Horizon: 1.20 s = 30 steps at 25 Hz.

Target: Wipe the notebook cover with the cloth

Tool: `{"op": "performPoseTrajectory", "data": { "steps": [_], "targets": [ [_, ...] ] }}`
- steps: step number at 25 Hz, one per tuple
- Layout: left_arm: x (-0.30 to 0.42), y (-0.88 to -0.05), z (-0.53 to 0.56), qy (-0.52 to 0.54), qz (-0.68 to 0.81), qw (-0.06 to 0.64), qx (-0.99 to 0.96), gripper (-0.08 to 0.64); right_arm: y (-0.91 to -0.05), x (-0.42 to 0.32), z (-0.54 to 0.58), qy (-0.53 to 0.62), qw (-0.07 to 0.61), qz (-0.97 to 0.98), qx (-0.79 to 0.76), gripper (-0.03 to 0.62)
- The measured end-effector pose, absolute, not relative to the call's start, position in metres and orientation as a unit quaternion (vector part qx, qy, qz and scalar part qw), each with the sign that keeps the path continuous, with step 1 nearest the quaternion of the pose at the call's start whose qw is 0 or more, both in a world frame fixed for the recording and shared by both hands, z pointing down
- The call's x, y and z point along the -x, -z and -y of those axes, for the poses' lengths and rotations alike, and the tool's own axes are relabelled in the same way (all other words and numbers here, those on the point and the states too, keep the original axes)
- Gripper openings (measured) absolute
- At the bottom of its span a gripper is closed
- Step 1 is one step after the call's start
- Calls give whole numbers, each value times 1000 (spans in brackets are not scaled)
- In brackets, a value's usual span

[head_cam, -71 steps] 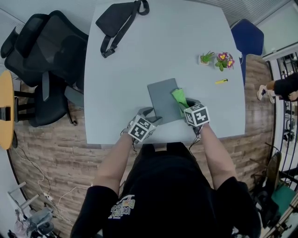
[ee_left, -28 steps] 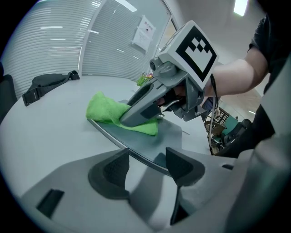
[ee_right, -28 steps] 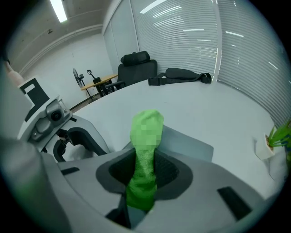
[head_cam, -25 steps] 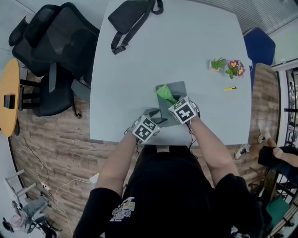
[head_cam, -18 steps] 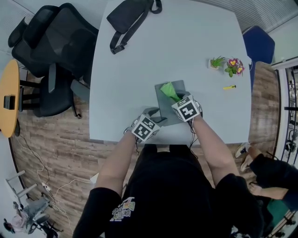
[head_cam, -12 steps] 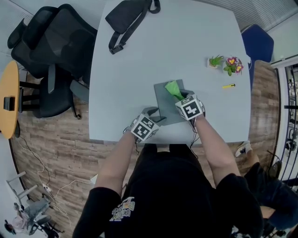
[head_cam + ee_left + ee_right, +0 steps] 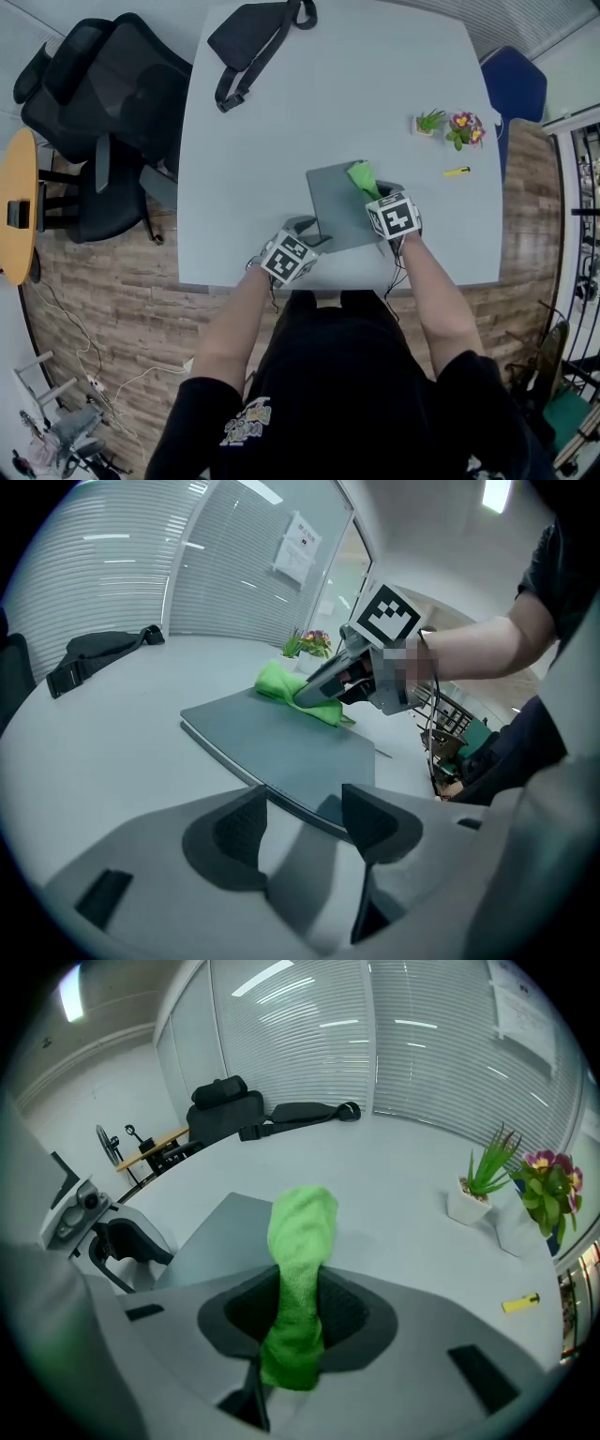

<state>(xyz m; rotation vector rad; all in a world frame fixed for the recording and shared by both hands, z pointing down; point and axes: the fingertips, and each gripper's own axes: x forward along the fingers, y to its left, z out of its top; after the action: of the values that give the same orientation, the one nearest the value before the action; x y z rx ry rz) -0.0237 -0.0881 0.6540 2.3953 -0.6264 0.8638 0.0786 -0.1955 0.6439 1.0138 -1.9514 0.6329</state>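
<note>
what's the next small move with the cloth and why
Probably drag the right gripper leftward, sweeping the green cloth across the grey notebook. The cloth is clamped in its jaws at the cover's far right corner, so most of the cover lies to its left; the open left gripper sits at the near left corner.

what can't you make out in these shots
Head view: the cube on the right gripper hides the notebook corner under it.
Right gripper view: the cloth hides part of the notebook behind it.
Left gripper view: print on the wall notice is too small to read; whether the open left gripper touches the notebook is unclear.
Head view: the yellow item is too small to identify.
</note>
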Motion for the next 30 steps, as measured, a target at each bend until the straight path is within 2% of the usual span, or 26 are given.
{"op": "performPoseTrajectory", "data": {
  "steps": [13,30],
  "targets": [
    [24,-654,88,-319,231,258,-882,250,-642,-73,198,-254,416,776,-401,111],
    [22,-653,86,-319,230,263,-881,250,-632,42,209,-177,433,834,-292,112]
  ]
}}
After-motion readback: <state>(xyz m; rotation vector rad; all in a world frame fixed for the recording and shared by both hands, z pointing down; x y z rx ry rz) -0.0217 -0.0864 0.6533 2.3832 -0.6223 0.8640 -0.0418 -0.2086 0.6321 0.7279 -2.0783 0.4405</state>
